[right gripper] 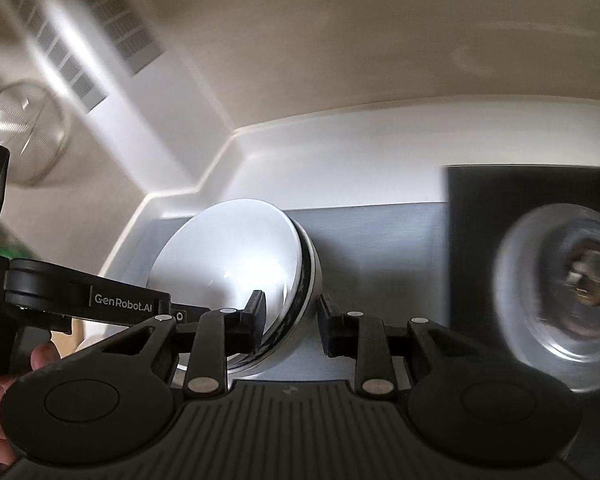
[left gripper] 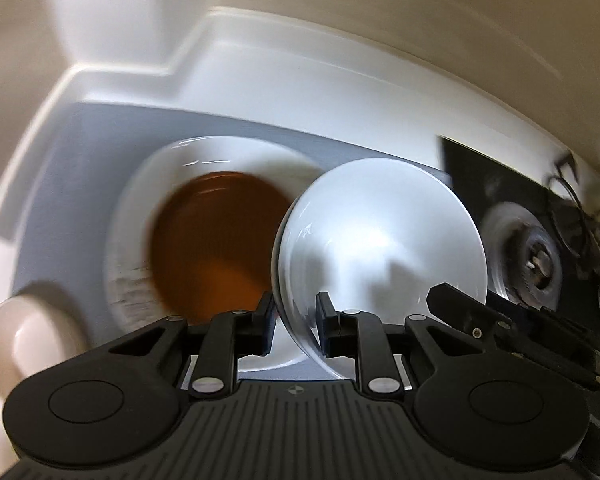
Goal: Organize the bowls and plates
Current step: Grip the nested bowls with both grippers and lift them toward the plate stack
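Bowl (left gripper: 380, 240), white, tilted, hangs above the grey table (left gripper: 80, 168), gripped at its rim on two sides; left hand-held gripper (left gripper: 296, 322) is clamped on one edge; right hand-held gripper (right gripper: 292, 322) on the other; beneath it sits a white plate (left gripper: 140, 216) with a brown centre, blurred.

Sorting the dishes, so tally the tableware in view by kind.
White bowl: 1
Plate with brown centre: 1
Clear glass pieces: 2
Total: 4
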### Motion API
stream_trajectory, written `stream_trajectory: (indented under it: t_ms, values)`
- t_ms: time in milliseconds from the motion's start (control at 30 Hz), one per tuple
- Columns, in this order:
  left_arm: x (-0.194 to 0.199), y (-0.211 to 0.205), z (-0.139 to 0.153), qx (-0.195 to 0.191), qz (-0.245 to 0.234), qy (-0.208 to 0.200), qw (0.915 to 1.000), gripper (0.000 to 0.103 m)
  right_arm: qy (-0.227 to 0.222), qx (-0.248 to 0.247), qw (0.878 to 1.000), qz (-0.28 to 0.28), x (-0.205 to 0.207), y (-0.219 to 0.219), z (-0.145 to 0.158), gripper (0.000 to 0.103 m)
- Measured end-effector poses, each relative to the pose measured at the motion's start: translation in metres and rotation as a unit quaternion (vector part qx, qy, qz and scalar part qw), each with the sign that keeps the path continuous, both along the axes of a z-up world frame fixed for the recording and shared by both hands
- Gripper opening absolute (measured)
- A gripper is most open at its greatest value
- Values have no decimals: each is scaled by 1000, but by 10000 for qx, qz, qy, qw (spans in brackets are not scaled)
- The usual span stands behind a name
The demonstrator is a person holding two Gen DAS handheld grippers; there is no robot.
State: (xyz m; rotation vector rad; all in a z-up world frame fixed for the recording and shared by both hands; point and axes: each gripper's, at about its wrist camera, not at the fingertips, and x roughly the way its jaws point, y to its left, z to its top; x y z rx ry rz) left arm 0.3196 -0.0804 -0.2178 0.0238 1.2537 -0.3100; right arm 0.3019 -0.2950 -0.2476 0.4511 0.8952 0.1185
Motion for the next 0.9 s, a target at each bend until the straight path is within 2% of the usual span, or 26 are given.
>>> stream_trajectory:
  t_ms: [200, 367, 500, 733, 900]
  values:
    - [2, 84, 2, 189, 833, 92, 9963, 23, 97, 250, 9965, 791, 35, 74, -6, 30]
    - [1, 154, 8, 245, 1517, 129, 9880, 23, 112, 386, 9884, 1467, 58, 140, -5, 30]
    - [-3, 198, 22, 312, 1879, 43, 9817, 23, 5, 439, 9807, 1907, 70, 185, 5, 30]
    - [-20, 251, 36, 284, 2271, -21, 9735, 23, -77, 584, 9670, 2478, 78, 234, 16, 31]
    - [-27, 270, 7, 273, 2429, 297, 9692, 23, 207, 447, 9574, 2845, 74, 256, 1, 31]
